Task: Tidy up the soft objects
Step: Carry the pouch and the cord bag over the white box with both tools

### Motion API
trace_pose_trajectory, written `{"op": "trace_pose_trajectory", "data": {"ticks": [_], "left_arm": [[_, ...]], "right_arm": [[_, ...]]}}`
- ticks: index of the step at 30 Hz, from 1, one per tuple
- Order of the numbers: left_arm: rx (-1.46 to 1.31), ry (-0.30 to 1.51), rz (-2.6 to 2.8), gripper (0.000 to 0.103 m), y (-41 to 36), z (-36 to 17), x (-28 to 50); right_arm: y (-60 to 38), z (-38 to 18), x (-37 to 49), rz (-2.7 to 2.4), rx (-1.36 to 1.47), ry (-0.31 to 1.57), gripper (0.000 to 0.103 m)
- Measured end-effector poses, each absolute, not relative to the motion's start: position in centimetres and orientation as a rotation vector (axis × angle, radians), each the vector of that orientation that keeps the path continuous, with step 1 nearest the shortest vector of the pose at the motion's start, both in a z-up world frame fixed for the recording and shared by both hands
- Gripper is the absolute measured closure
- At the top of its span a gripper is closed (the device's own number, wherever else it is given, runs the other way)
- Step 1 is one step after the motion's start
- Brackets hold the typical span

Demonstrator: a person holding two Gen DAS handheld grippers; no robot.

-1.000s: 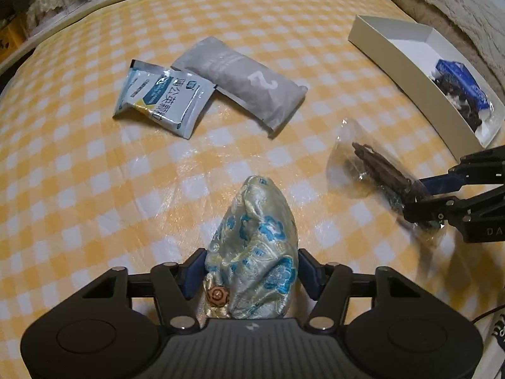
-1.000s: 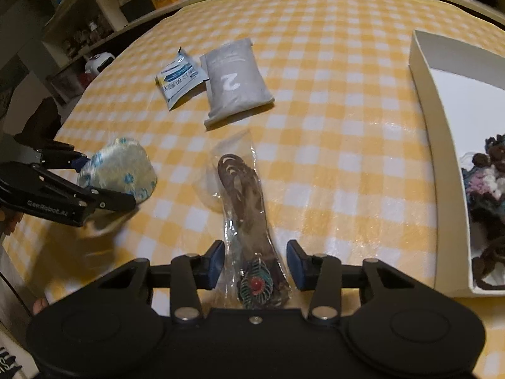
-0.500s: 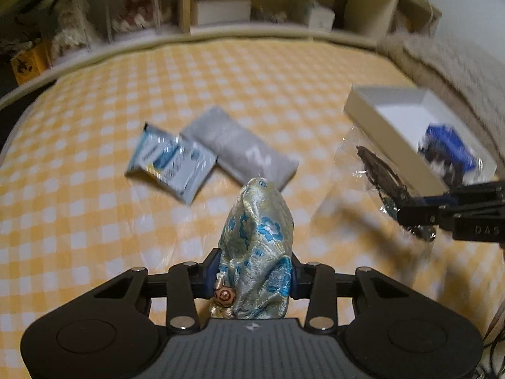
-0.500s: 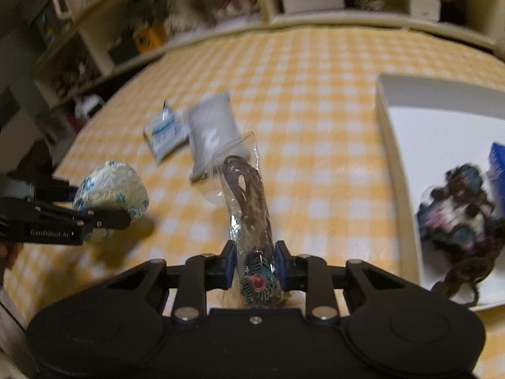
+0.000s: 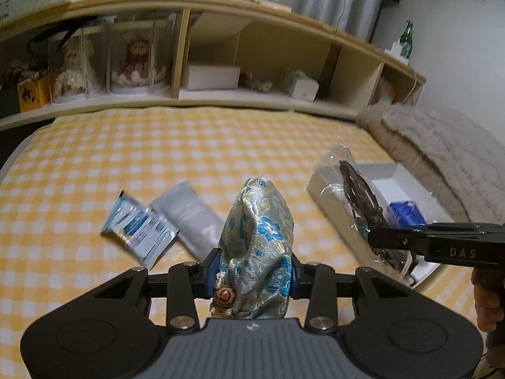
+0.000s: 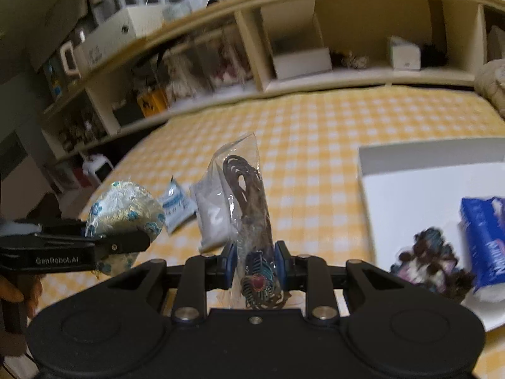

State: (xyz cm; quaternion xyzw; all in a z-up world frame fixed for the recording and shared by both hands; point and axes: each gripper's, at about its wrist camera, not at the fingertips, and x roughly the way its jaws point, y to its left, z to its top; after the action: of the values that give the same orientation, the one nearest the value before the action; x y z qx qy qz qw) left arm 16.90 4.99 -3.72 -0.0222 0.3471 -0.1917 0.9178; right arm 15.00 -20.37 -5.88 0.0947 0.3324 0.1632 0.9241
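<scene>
My left gripper (image 5: 252, 273) is shut on a silky brocade pouch (image 5: 258, 240) with blue flowers, held up off the yellow checked cloth (image 5: 94, 170). The same pouch (image 6: 124, 211) shows at the left of the right wrist view, in the left gripper (image 6: 126, 241). My right gripper (image 6: 255, 260) is shut on a clear plastic bag (image 6: 244, 195) holding a dark cord ornament, also lifted. That bag (image 5: 359, 202) hangs at the right of the left wrist view in the right gripper (image 5: 394, 240). A grey pillow pack (image 5: 192, 218) and a blue-white sachet (image 5: 139, 233) lie on the cloth.
A white open box (image 6: 407, 195) sits at the right, holding a blue tissue pack (image 6: 483, 237) and a dark knitted item (image 6: 429, 259). A beige blanket (image 5: 442, 145) lies beyond it. Wooden shelves (image 5: 221, 63) with dolls and boxes run along the back. A hand (image 5: 487, 300) grips the right tool.
Both grippers closed on their objects and lifted them off the cloth. The views tilted up, so the shelves at the back now show.
</scene>
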Motion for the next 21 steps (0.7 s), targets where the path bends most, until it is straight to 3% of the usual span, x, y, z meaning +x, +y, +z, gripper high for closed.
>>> {"op": "trace_pose_trajectory", "data": {"ticks": [10,21], "left_arm": [[-0.054,0.651,-0.443,0.061,1.6,-1.4,16.6],[-0.042,0.601,-0.576,0.061,-7.3,0.9,18.7]], "right_arm": [[-25.1,-3.0,14.1,0.266,0.256,0.625,0.077],[-33.7,-1.7,14.3,0.143,0.393,0.567,0.077]]}}
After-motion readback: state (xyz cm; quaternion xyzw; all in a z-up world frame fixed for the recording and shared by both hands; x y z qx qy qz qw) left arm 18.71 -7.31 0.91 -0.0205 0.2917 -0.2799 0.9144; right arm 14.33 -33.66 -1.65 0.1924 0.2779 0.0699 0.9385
